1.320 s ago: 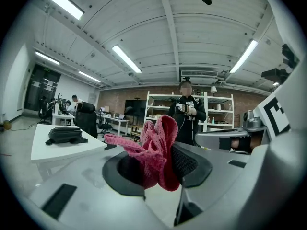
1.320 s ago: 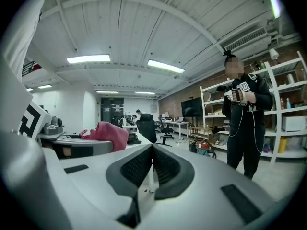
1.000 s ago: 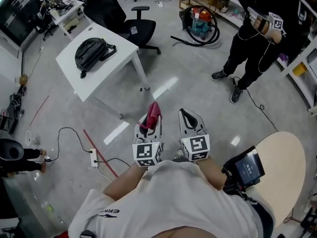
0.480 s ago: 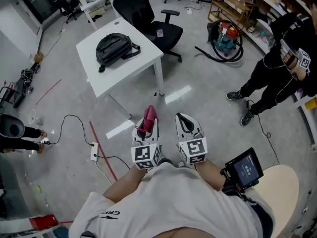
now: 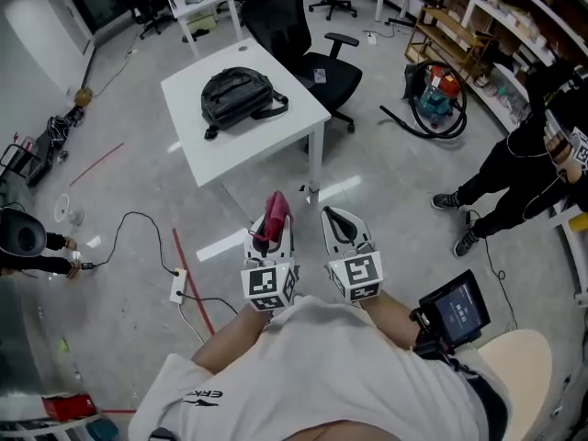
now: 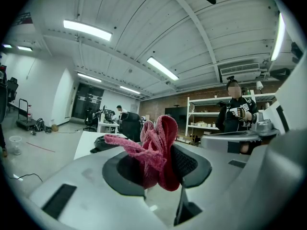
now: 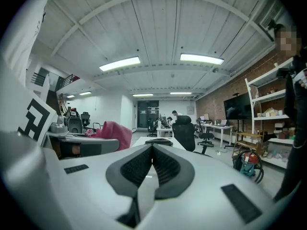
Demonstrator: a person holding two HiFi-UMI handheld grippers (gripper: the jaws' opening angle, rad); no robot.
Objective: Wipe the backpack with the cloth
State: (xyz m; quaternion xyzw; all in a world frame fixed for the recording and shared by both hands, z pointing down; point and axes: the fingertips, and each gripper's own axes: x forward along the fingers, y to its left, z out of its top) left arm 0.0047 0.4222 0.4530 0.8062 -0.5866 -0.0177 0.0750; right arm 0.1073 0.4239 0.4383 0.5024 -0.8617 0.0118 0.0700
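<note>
Grey office floor (image 5: 395,200) stretches ahead to a white table (image 5: 280,145), where the black backpack (image 5: 237,93) lies on top, well apart from both grippers. Left gripper (image 5: 274,230) has its jaws pinched on the red cloth (image 5: 277,207), which bunches up out of them. Right gripper (image 5: 342,220), just beside it, has its jaws pressed together, nothing between.

Bright, even light was cast by ceiling strip lights (image 6: 87,30), seen at ten o'clock in the left gripper view. Glare patches (image 5: 335,191) were thrown on the floor (image 5: 404,219). Both gripper views were bent and vignetted at the edges.
</note>
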